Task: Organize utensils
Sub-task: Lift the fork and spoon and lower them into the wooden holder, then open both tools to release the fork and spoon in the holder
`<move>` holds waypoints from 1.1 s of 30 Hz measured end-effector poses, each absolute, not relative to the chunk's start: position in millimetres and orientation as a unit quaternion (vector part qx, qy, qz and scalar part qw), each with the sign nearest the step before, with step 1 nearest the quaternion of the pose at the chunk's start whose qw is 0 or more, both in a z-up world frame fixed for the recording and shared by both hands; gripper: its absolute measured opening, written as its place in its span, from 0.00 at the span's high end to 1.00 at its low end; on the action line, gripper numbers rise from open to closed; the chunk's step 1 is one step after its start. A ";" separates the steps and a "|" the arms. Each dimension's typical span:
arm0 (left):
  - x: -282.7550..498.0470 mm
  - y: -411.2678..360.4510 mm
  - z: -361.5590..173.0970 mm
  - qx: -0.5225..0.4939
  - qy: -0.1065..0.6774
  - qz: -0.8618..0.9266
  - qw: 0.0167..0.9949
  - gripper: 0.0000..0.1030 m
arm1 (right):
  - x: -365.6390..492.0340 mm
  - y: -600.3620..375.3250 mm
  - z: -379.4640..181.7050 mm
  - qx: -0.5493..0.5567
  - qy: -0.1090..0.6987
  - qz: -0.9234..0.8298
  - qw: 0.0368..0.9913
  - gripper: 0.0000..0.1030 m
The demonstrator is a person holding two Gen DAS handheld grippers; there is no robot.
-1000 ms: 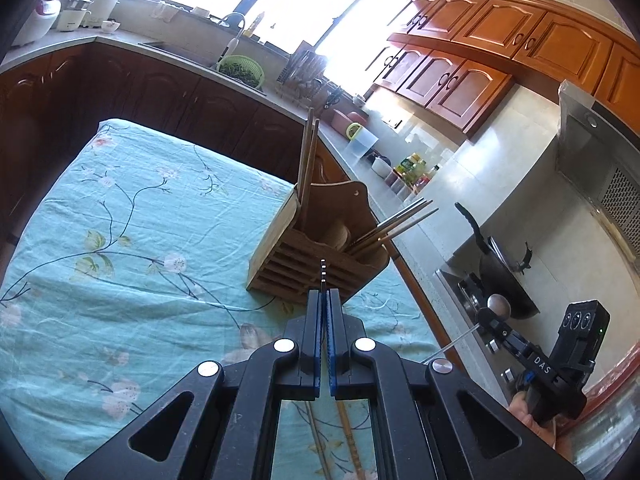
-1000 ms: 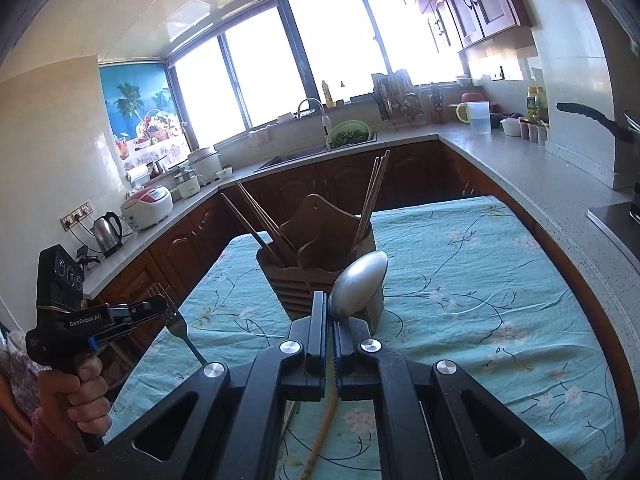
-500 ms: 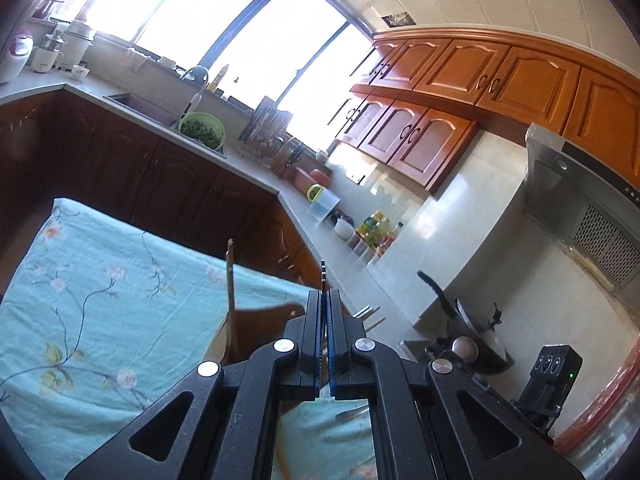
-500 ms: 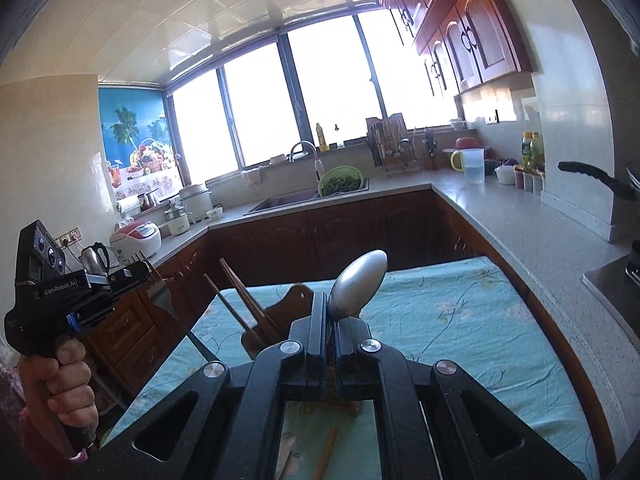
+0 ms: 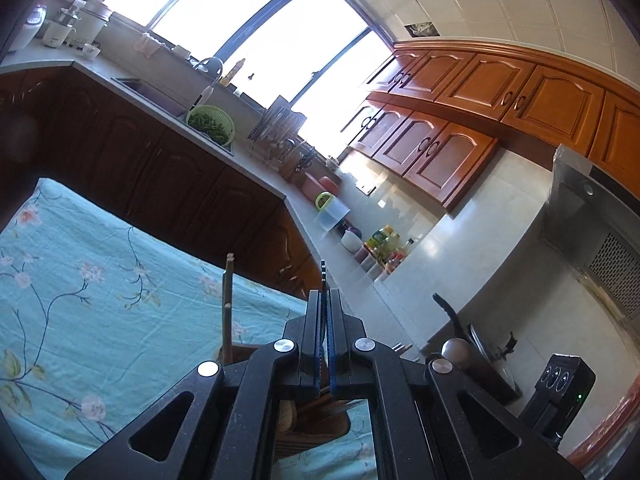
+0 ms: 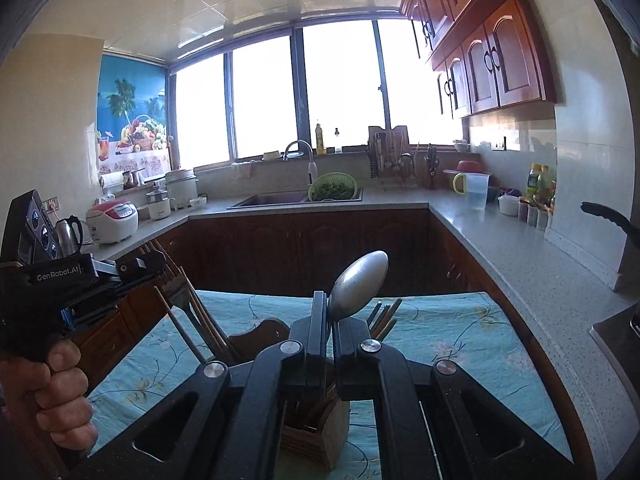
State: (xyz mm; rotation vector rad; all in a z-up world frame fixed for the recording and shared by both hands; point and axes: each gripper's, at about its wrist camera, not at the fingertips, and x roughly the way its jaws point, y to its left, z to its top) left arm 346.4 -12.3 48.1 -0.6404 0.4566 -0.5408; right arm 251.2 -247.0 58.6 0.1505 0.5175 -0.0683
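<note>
While the right tongs (image 6: 330,322) clench the spoon (image 6: 359,285) and the left tongs (image 5: 323,300) clench the fork (image 6: 182,295), either could snag the chopsticks (image 6: 202,320) crowding the holder (image 6: 316,436) just below.

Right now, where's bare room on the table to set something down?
Bare cloth lies right of the holder, toward the counter. Left of the holder is crowded: the left gripper, its fork and splayed chopsticks.
</note>
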 end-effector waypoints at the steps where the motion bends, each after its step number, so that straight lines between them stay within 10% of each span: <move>1: 349.9 -15.2 41.7 -0.308 0.225 -0.260 0.887 1.00 | 252.4 -246.7 52.4 0.073 0.259 -0.034 0.962 0.98; 33: 366.9 -16.3 7.6 -0.281 0.300 -0.252 0.876 0.97 | 266.5 -255.3 -14.7 0.131 0.348 0.001 0.928 0.96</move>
